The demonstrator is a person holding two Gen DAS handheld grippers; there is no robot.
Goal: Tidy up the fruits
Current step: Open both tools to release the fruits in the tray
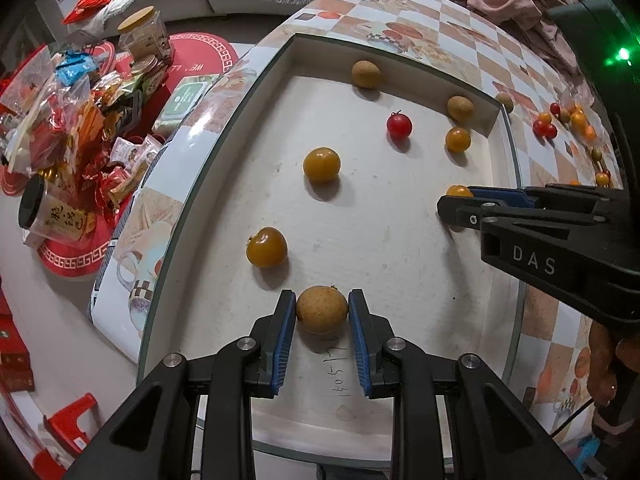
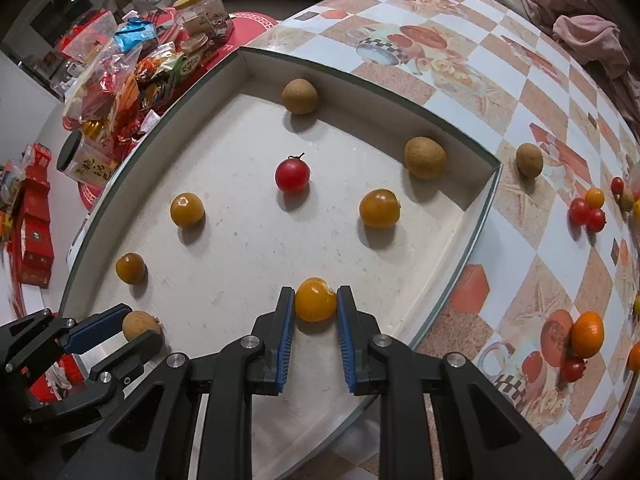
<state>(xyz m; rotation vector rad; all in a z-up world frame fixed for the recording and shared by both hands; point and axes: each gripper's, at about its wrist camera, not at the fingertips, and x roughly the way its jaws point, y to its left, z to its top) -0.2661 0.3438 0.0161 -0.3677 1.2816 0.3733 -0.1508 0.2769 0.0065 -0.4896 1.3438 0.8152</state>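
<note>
A shallow white tray (image 1: 400, 240) lies on the patterned table. My left gripper (image 1: 322, 312) is shut on a brown longan (image 1: 322, 309) low over the tray's near end; it also shows in the right wrist view (image 2: 138, 330). My right gripper (image 2: 316, 304) is shut on a yellow cherry tomato (image 2: 315, 299), seen from the side in the left wrist view (image 1: 452, 204). In the tray lie two longans (image 2: 300, 96) (image 2: 425, 157), a red cherry tomato (image 2: 293, 175) and three yellow tomatoes (image 2: 379, 208) (image 2: 187, 209) (image 2: 130, 268).
On the table right of the tray lie a loose longan (image 2: 529, 160), red and yellow cherry tomatoes (image 2: 587, 210) and an orange fruit (image 2: 587, 334). Snack packets and jars (image 1: 80, 120) crowd the floor on the left. Pink cloth (image 1: 516, 0) lies at the far right.
</note>
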